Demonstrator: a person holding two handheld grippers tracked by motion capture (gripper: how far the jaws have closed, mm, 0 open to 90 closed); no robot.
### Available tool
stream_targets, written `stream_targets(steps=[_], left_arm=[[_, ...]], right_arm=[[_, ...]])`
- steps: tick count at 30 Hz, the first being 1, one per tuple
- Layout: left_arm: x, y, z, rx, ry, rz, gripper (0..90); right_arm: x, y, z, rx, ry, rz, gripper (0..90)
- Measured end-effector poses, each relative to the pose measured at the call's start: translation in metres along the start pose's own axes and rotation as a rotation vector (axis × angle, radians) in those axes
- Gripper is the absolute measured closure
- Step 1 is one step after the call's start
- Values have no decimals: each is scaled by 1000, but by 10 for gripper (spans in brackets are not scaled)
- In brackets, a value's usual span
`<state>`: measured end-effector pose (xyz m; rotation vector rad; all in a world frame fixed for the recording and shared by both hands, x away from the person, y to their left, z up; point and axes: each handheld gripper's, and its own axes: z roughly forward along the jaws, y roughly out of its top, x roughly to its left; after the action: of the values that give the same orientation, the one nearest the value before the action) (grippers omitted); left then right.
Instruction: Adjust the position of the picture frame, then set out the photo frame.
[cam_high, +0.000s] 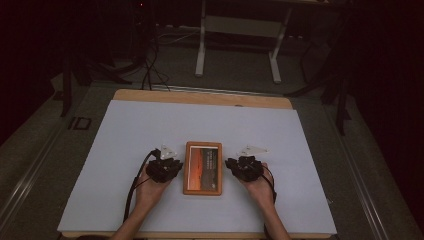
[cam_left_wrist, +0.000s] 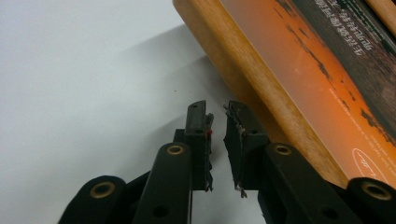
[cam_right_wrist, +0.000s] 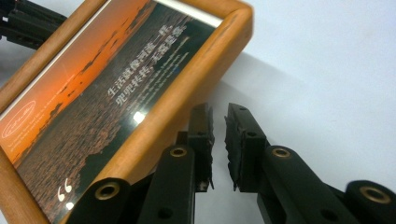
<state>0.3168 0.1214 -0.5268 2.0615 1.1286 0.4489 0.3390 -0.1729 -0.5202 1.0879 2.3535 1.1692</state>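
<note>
High view: picture frame (cam_high: 202, 168) lies between both tools.

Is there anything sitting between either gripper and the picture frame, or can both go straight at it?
Nothing visible stands in the way. The wooden picture frame lies flat on the white table cover, with the left gripper close beside its left edge and the right gripper close beside its right edge. Only bare cover lies in the gaps. Both grippers' jaws stand slightly apart with nothing between them.
</note>
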Motion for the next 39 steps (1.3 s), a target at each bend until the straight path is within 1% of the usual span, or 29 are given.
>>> stream_targets(steps=[3, 5, 6, 7, 10, 13, 21, 24, 27, 28, 31, 32, 33, 34, 35, 36, 38, 39], left_arm=[[4, 0, -3, -28, 6, -18, 771], [5, 0, -3, -35, 11, -19, 759], [7, -1, -6, -55, 16, -34, 755], [9, -1, -7, -67, 20, -38, 754], [12, -1, -11, -92, 16, -52, 754], [14, -2, -13, -116, 13, -64, 752], [15, -2, -12, -128, -2, -83, 711], [14, -3, -11, -133, -1, -90, 708], [14, -3, -11, -135, -4, -89, 698], [14, -3, -10, -138, 1, -84, 693], [14, -3, -10, -138, 4, -80, 687], [15, -4, -9, -139, 3, -87, 686], [15, -4, -9, -139, 3, -87, 685], [16, -4, -9, -138, 3, -95, 682], [16, -4, -9, -138, 3, -95, 680], [17, -4, -10, -144, 2, -102, 678], [17, -4, -10, -145, 1, -103, 674], [17, -4, -10, -145, 1, -103, 673]], right_arm=[[-4, 1, -5, -17, -8, 7, 790], [-6, 1, -7, -24, -10, 8, 787], [-8, 1, -9, -33, -18, 13, 783], [-9, 1, -10, -32, -23, 15, 782], [-11, 0, -13, -43, -29, 19, 773], [-11, 2, -14, -53, -25, 15, 749], [-6, 10, -17, -79, -25, -10, 713], [-1, 17, -18, -95, -18, -26, 696], [1, 22, -16, -97, -13, -35, 694], [3, 28, -14, -97, -14, -53, 682], [5, 33, -12, -95, -8, -66, 672], [7, 39, -10, -94, -5, -80, 666], [7, 39, -10, -94, -5, -80, 666], [9, 45, -8, -99, -1, -94, 669], [9, 45, -8, -99, -1, -94, 669], [10, 48, -6, -100, -1, -107, 678], [11, 51, -3, -100, -5, -114, 682], [12, 52, -2, -100, -12, -110, 683]])
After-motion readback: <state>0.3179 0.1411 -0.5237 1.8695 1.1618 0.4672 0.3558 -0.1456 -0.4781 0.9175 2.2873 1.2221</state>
